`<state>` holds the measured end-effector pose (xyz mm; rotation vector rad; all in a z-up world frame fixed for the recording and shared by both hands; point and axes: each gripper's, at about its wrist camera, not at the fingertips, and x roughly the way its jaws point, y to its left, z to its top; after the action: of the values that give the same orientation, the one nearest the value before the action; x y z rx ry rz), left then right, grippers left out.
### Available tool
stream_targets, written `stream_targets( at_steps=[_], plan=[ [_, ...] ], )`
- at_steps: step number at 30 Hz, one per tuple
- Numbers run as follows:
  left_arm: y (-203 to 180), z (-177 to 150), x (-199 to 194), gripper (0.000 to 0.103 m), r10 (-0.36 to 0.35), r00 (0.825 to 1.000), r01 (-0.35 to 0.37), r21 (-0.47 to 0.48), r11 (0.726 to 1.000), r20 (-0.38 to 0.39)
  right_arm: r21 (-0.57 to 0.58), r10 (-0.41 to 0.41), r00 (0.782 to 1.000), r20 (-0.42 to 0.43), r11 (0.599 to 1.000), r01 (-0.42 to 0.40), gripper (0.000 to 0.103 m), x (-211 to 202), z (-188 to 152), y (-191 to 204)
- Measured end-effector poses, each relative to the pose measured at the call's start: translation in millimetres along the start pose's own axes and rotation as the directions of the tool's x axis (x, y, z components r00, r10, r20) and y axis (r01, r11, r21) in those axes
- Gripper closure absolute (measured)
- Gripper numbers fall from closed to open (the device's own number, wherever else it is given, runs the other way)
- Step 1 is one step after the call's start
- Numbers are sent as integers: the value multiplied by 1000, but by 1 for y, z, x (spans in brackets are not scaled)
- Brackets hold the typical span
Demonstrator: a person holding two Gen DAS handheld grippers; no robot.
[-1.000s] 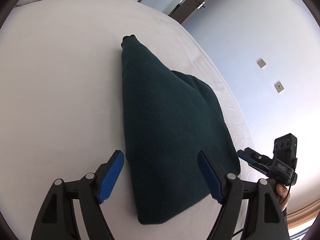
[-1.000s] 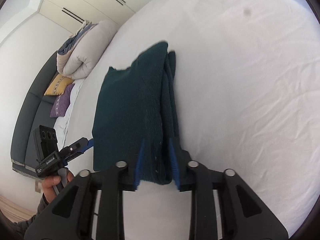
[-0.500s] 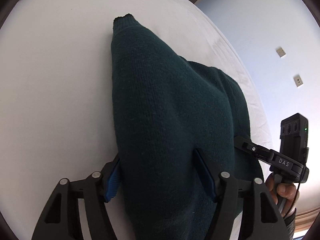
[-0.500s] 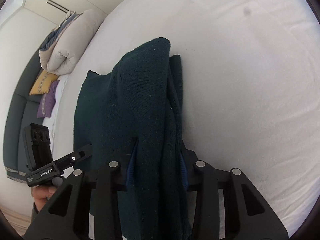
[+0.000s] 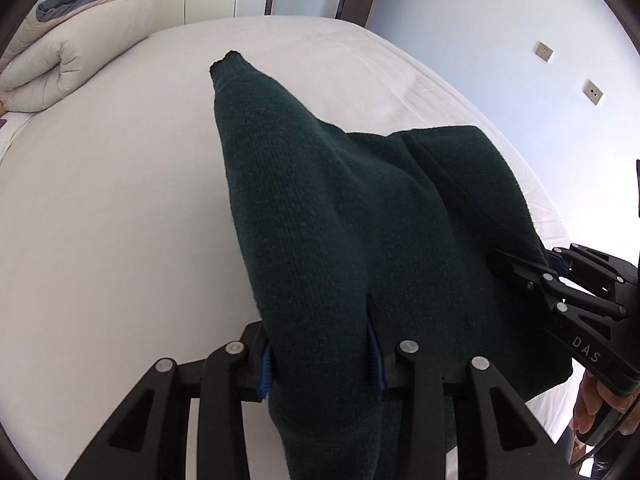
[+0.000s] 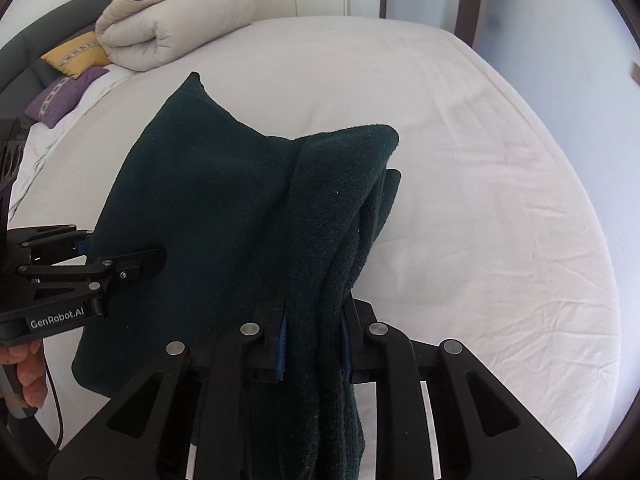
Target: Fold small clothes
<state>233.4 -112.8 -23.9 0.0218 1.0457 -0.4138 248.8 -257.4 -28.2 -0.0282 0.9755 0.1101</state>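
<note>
Dark green sweater [image 6: 224, 208] between both tools' pads, above white bed [image 6: 460, 160]

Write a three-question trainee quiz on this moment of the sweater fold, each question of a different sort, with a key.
1. True or false: both grippers are closed on the dark green sweater.
2. Multiple choice: the rolled duvet lies
A) on the sweater
B) at the far end of the bed, beside the pillows
C) on the floor
3. Short answer: is the near end of the sweater flat on the bed or raised off it?

Key
1. True: the left gripper and the right gripper each have cloth pinched between their blue pads; their jaws have just been closing.
2. B
3. Raised: it hangs from both grippers while the far end rests on the sheet.
</note>
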Motion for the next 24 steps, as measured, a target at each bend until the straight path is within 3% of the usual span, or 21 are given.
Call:
stream_targets(
  at_steps=[8,13,16,19,21,24],
  plan=[
    [20,-90,-101,64,76,997,-78,73,994,36,-105,47,996,78,994,-39,85,-91,-71,108],
    [37,-137,-122,64,108,994,-109,61,992,23,-42,130,988,81,991,-127,85,-117,-121,144],
    [42,-154,-103,64,130,991,-129,38,991,-19,-48,125,991,53,991,-123,85,-108,-146,170],
    [52,-170,-66,63,131,987,-130,12,991,-98,-76,99,995,-14,992,-99,85,-71,-167,189],
    [65,-179,-45,58,137,985,-138,-7,990,-110,-30,100,992,-75,994,-102,85,-41,-183,186],
    [79,-178,-41,56,87,992,-94,-74,993,-92,62,163,984,-78,985,-158,84,-16,-194,164]
  ],
)
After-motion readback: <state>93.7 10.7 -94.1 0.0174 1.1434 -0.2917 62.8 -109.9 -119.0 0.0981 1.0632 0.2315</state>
